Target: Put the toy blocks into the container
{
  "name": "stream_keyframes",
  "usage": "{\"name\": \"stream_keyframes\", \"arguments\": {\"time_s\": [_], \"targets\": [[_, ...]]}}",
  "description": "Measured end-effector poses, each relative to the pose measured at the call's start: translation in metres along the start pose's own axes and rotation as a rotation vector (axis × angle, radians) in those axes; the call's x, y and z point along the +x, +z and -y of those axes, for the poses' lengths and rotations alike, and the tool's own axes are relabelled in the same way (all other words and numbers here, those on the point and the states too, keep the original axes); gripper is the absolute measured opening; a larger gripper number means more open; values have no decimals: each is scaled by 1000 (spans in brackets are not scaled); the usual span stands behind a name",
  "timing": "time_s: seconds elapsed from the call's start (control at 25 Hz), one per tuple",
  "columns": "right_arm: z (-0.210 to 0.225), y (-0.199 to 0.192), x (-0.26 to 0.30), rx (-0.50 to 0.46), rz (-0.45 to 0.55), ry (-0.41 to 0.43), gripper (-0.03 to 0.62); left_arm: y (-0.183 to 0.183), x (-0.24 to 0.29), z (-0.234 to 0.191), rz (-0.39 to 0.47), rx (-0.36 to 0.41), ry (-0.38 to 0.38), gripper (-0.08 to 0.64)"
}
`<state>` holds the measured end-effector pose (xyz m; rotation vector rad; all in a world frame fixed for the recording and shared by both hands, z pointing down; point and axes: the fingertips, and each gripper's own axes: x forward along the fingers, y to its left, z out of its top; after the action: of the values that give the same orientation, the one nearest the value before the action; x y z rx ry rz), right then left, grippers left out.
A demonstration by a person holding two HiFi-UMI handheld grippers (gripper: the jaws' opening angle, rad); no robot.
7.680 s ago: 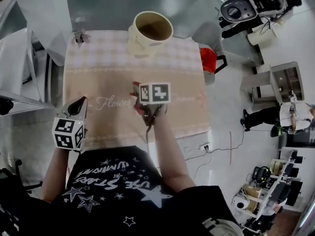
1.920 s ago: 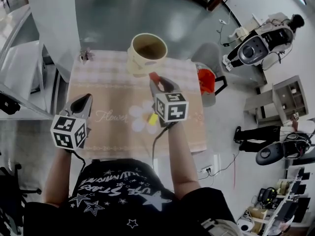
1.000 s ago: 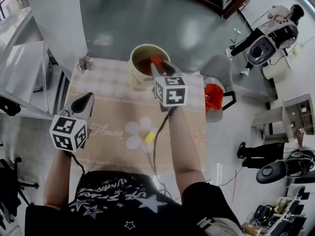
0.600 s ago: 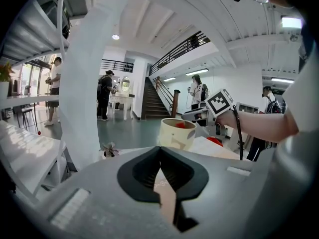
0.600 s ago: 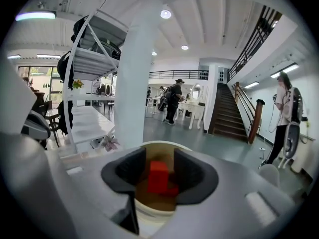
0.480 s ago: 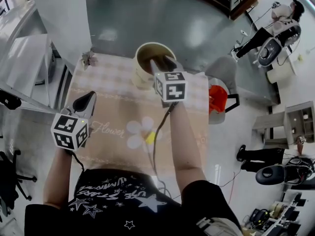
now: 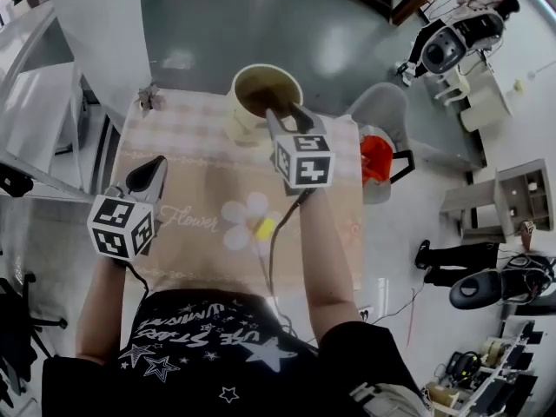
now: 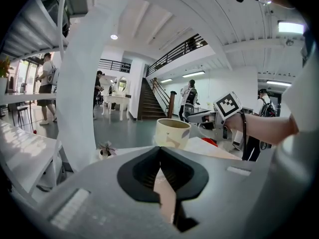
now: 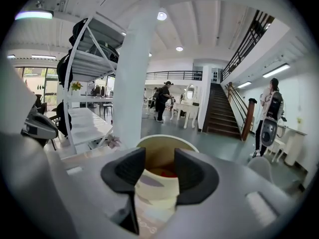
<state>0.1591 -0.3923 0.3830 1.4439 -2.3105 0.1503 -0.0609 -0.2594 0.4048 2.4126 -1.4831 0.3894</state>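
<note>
A cream, round container (image 7: 241, 116) stands at the far side of the table (image 7: 174, 146). My right gripper (image 7: 284, 113) hovers at its near rim, open with nothing between the jaws, which have just been opening. In the right gripper view the container (image 9: 154, 180) fills the gap between the jaws, and a red block (image 9: 167, 173) lies inside it. A yellow block (image 7: 265, 228) rests on the cloth's white flower print, below my right forearm. My left gripper (image 7: 148, 172) is shut and empty over the table's left side, well away from both.
A small flower ornament (image 7: 149, 100) sits at the table's far left corner. Past the right edge stand a grey chair (image 7: 382, 111) and a red item (image 7: 375, 156). A white column (image 7: 95, 33) rises to the left, with white shelving alongside it. People stand in the background.
A red block that sat at the right gripper's tips above the container is gone from the jaws. The right gripper has drawn back slightly toward the near rim. The left gripper stayed put.
</note>
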Motion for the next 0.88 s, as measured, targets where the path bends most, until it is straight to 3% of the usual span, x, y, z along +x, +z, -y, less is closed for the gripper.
{"name": "stream_keyframes", "arguments": {"time_s": [0.36, 0.88], "targets": [[-10, -43, -64, 53, -25, -99, 184, -16, -15, 22, -16, 22, -98, 9], [-53, -138, -131, 186, -180, -246, 185, -56, -46, 47, -79, 39, -240, 9]]}}
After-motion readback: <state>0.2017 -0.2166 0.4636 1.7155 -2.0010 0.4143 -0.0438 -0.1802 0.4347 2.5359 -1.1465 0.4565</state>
